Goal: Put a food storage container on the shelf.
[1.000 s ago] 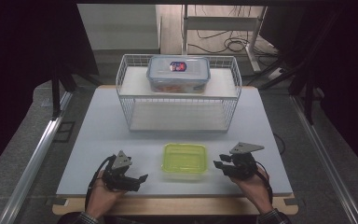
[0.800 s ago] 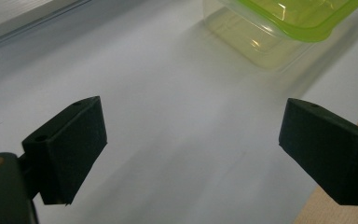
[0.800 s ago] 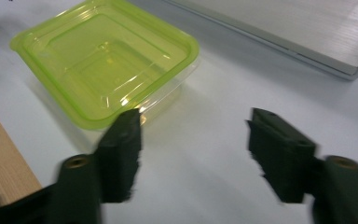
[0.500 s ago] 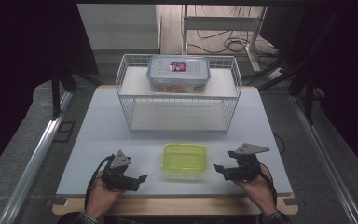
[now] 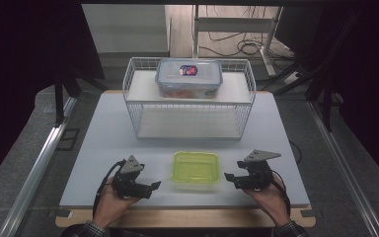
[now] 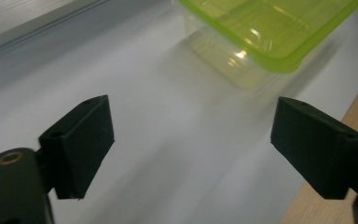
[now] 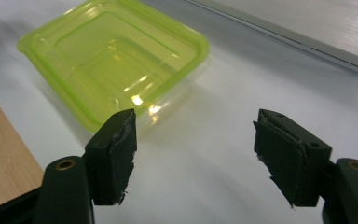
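Green-lidded container [image 5: 195, 167] sat on the white table [image 5: 103, 143] near the front edge, between the two grippers and touched by neither. High view showed the left gripper [image 5: 150, 186] just left of it and the right gripper [image 5: 229, 177] just right of it, both pointing inward, plus a wire basket [image 5: 187, 106] farther back with a clear lidded box [image 5: 189, 77] on its upper shelf. Left gripper view showed jaws spread with only bare table between them, the container's corner [image 6: 265, 32] ahead; they had just been closing a little. Right gripper view gave the lid's stepped recess [image 7: 114, 51] close up, jaws spread and empty, also just closing slightly.
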`<state>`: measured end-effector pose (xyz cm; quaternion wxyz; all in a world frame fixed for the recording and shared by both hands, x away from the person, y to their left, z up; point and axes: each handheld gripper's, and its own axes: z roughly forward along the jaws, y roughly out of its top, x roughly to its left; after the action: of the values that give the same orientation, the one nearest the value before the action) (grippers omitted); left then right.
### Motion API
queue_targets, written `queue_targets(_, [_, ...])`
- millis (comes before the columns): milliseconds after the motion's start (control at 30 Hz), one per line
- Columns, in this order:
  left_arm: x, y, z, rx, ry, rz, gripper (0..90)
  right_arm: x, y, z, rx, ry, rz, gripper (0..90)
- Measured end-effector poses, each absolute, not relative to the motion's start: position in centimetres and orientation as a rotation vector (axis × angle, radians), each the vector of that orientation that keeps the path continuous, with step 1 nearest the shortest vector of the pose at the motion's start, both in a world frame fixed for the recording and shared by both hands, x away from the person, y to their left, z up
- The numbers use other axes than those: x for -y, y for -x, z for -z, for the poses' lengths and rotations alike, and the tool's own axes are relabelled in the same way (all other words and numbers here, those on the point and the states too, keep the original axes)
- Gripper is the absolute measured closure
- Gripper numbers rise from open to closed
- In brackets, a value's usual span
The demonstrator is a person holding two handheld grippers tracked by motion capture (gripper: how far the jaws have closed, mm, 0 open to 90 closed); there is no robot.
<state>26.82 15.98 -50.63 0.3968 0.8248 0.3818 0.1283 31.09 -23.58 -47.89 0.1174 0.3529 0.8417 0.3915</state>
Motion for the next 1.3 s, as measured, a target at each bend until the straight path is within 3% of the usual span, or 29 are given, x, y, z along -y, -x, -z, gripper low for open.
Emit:
queue_targets(200, [-15.2, -28.4, 49.7, -0.947, -2.038, -0.288, 17.0, 22.6, -31.4, 47.4, -2.451, -1.028, -1.19, 30.9])
queue_targets(467, [-12.3, -31.3, 49.3, -0.899, -2.097, -0.285, 14.4, 21.0, -32.7, 47.9, -2.485, -1.053, -1.197, 28.8])
queue_targets(900, [-10.0, -33.1, 51.5, -0.872, -2.137, -0.119, 11.5, 19.5, -34.2, 49.6, -2.573, -1.127, -1.175, 26.2])
queue_targets(1033, [-9.7, -32.7, 51.9, -0.853, -2.113, -0.04, 17.7, 19.5, -34.1, 49.7, -2.616, -1.133, -1.202, 29.2])
queue_targets(1167, [-9.9, -32.1, 51.6, -0.841, -2.123, -0.055, 24.4, 19.4, -33.7, 50.1, -2.69, -1.121, -1.196, 34.0])
queue_targets(1300, [-10.9, -31.4, 51.6, -0.848, -2.099, -0.029, 38.5, 19.8, -33.0, 49.8, -2.681, -1.116, -1.199, 45.3])
